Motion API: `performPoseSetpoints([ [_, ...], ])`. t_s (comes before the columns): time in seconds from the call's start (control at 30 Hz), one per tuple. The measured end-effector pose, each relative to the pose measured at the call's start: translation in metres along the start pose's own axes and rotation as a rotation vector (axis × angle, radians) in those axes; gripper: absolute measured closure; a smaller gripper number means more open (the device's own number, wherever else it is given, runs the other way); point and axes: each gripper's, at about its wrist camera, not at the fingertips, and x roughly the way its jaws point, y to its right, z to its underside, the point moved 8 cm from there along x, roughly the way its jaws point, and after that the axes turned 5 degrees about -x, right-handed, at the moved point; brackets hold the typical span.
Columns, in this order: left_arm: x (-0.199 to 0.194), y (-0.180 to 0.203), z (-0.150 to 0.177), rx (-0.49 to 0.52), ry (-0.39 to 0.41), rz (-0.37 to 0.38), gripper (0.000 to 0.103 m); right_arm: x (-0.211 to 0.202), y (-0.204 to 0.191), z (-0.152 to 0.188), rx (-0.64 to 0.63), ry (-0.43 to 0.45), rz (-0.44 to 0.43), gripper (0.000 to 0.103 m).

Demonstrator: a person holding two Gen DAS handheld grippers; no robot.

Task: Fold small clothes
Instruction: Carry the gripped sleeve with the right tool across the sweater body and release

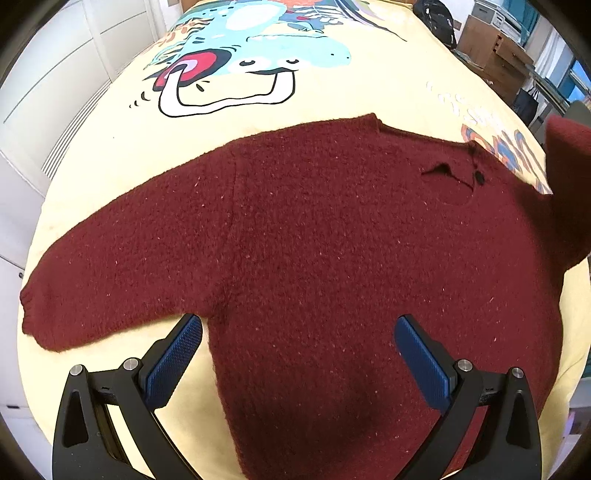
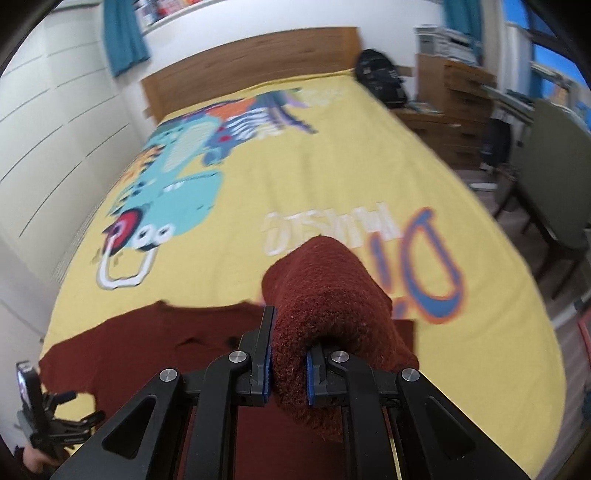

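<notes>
Red sweater (image 1: 314, 229) spread on a yellow bed (image 2: 332, 177), one sleeve lifted.

Near the bed's foot edge, the left tool (image 1: 297, 332) hovers wide, empty, above the sweater's lower body; the right tool (image 2: 288, 365) is clamped on the raised sleeve (image 2: 325, 295). Beyond lies the cartoon-printed cover (image 1: 258, 62), reaching a wooden headboard (image 2: 251, 55). White panelled wall (image 2: 48, 122) at one side; at the other, a black backpack (image 2: 380, 74), wooden drawers (image 2: 461, 103), teal curtains (image 2: 123, 33).

The left claw (image 1: 298, 339) hung pointing steeply down, its blue pads (image 1: 173, 363) spread wide apart. The right claw (image 2: 289, 363) was clamped tight.
</notes>
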Motion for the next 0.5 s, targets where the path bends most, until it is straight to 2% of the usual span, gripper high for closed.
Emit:
performPoseSetpoints([
  [0.1,-0.001,-0.005,-0.004,-0.020,-0.002,0.006,0.001,0.024,-0.035,0.015,-0.040,-0.056,-0.029,0.090],
  [0.27,0.003,-0.020,-0.008,-0.072,-0.019,-0.002,0.001,0.075,-0.074,0.070,-0.080,-0.185,-0.069,0.090],
  [0.37,0.007,-0.027,-0.007,-0.101,-0.043,-0.002,0.001,0.095,-0.080,0.103,-0.086,-0.253,-0.084,0.090],
  [0.5,0.005,-0.034,-0.007,-0.095,-0.024,-0.028,0.001,0.116,-0.086,0.142,-0.107,-0.333,-0.081,0.089],
])
